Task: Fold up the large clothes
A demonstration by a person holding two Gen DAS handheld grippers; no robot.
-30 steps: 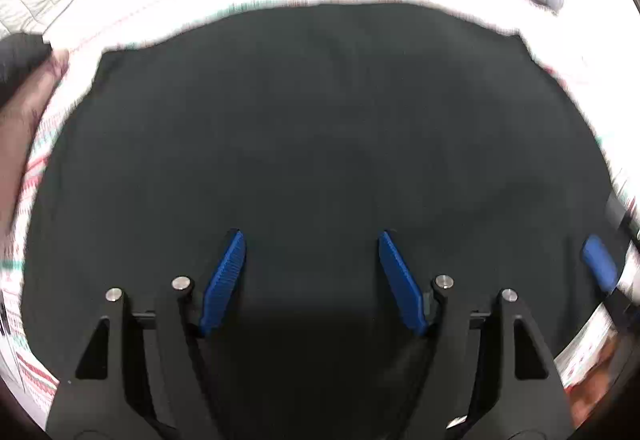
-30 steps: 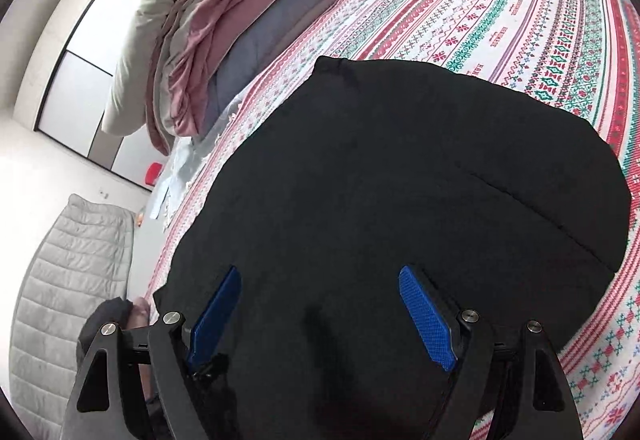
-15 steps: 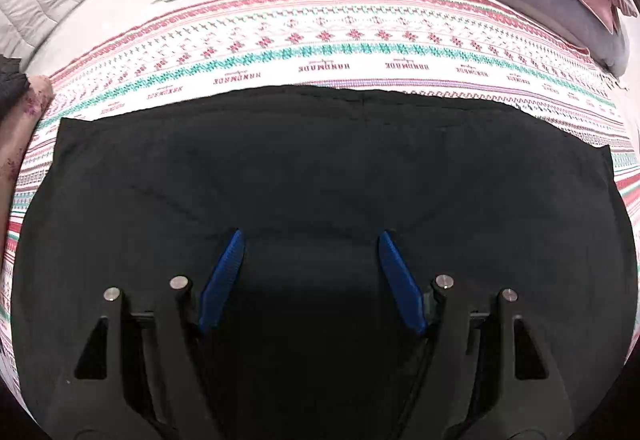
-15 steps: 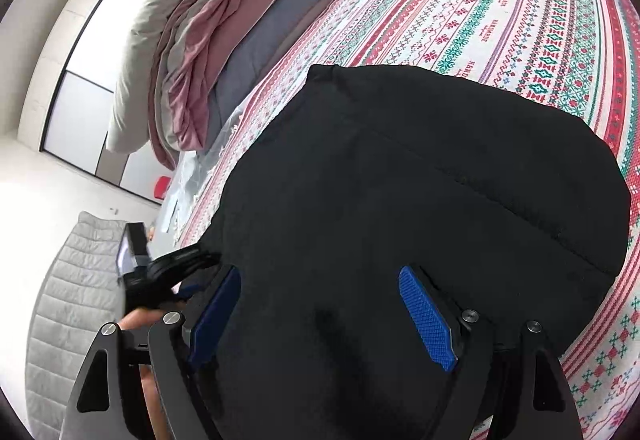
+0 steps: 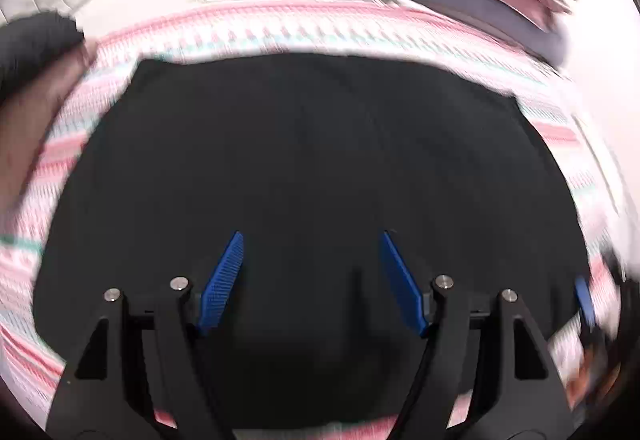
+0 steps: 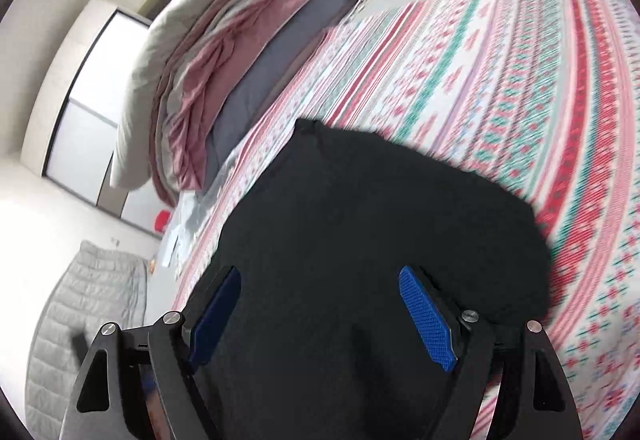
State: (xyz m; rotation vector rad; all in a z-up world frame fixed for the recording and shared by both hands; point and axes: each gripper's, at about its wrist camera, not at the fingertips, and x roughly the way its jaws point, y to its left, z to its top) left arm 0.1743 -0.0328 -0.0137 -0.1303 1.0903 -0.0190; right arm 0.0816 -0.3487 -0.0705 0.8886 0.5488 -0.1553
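Observation:
A large black garment [image 5: 312, 168] lies flat in a folded rectangle on a patterned red, green and white bedspread [image 5: 248, 36]. My left gripper [image 5: 310, 240] hovers over its near half, open, with nothing between its blue pads. In the right wrist view the same black garment [image 6: 380, 240] fills the lower middle. My right gripper [image 6: 320, 280] stands open above it with nothing between its pads. A blue pad of the right gripper [image 5: 582, 298] shows at the right edge of the left wrist view.
Folded pink, grey and cream bedding [image 6: 224, 64] is stacked at the head of the bed. A grey quilted item [image 6: 80, 304] lies on the floor to the left beside a white wardrobe [image 6: 84, 88]. A person's dark sleeve [image 5: 32, 44] is at the left.
The left wrist view pulled back to show more bedspread, then swung in again and blurred. The right wrist view drew back and tilted up, so more bedspread shows. Both grippers stayed open.

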